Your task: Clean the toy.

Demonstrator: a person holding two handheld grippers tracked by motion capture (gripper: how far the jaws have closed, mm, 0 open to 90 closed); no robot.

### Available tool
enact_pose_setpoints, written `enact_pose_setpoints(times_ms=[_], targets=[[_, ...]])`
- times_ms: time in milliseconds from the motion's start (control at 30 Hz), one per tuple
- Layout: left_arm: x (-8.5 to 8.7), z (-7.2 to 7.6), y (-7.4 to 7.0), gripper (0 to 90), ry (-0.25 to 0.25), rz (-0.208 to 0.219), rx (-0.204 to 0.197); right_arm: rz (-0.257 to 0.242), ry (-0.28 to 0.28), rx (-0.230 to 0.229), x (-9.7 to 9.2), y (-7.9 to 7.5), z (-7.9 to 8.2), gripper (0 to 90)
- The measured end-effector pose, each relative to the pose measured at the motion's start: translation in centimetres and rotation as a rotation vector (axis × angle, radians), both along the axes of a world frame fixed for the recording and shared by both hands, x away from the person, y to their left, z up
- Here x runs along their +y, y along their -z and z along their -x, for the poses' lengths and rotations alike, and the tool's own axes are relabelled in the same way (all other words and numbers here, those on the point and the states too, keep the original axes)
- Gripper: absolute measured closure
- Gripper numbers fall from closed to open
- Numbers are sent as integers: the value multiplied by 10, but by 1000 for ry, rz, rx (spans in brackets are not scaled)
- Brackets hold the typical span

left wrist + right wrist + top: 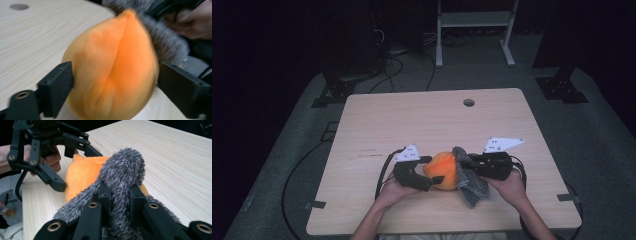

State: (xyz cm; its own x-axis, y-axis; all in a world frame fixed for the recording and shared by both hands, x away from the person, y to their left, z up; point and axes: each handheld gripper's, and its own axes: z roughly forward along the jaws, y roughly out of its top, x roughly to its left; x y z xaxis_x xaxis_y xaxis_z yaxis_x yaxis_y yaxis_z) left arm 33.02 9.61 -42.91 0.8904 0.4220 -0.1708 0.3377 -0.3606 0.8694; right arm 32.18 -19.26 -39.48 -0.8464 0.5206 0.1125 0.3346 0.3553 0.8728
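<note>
Light wooden table (pixel 422 125) with round hole (pixel 468 102), white frame (pixel 472 20), floor cables (pixel 392 65)

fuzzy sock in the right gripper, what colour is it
Mottled grey, a fuzzy sock pinched in the right gripper; the right gripper view shows it best.

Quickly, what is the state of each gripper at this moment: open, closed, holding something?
Left gripper: jaws wide, around the orange ball; firm grip cannot be told.
Right gripper: closed, pinching the grey fuzzy cloth.
</note>
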Motion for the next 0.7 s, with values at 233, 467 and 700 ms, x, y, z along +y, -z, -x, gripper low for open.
enact_pose_setpoints(times_ms=[233, 467, 700], targets=[[1, 2, 3, 345, -39, 22, -31, -7, 33, 27, -10, 8, -3, 757], [-2, 5, -5, 375, -33, 17, -26, -16, 34, 2, -14, -1, 6, 756], [5, 8, -9, 374, 20, 47, -21, 9, -15, -39, 2, -12, 8, 756]])
